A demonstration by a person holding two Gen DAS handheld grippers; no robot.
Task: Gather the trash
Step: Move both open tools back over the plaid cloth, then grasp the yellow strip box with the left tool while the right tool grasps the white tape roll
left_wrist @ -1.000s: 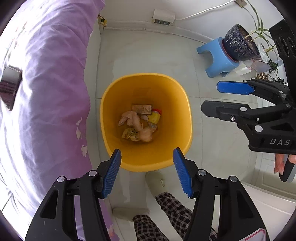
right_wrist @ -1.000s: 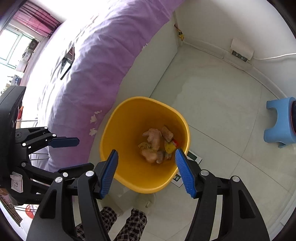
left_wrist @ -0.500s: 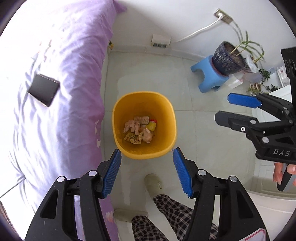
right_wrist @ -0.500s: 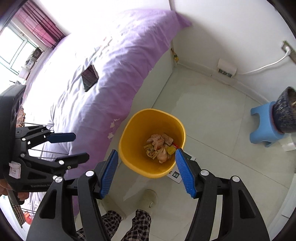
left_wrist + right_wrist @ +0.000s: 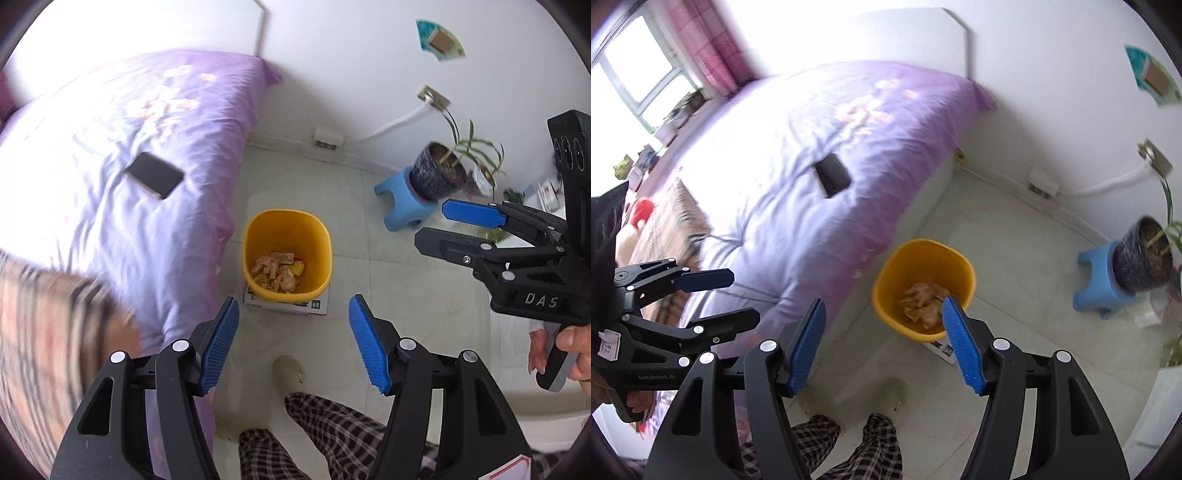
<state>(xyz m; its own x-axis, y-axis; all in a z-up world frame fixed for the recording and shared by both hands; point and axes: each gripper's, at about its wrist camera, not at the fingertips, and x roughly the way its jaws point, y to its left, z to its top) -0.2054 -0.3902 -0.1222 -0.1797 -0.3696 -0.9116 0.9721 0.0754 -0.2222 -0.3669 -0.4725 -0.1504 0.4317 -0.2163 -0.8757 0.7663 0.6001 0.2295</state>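
Note:
A yellow trash bin (image 5: 255, 236) stands on the tiled floor beside the bed and holds crumpled wrappers and paper trash (image 5: 279, 271). It also shows in the right wrist view (image 5: 892, 275). My left gripper (image 5: 293, 339) is open and empty, high above the floor on the near side of the bin. My right gripper (image 5: 882, 341) is open and empty, also well above the bin. Each gripper shows in the other's view: the right gripper (image 5: 443, 223) and the left gripper (image 5: 735, 295).
A purple bed (image 5: 110, 206) with a black phone (image 5: 153, 175) lies left of the bin. A flat box (image 5: 288, 304) lies under the bin. A blue stool (image 5: 402, 208) with a potted plant (image 5: 437, 173) stands right. The person's legs and slipper (image 5: 288, 371) are below.
Both grippers have risen far above the bin, which now looks much smaller. Both stayed open and empty. More of the bed, wall and window came into view.

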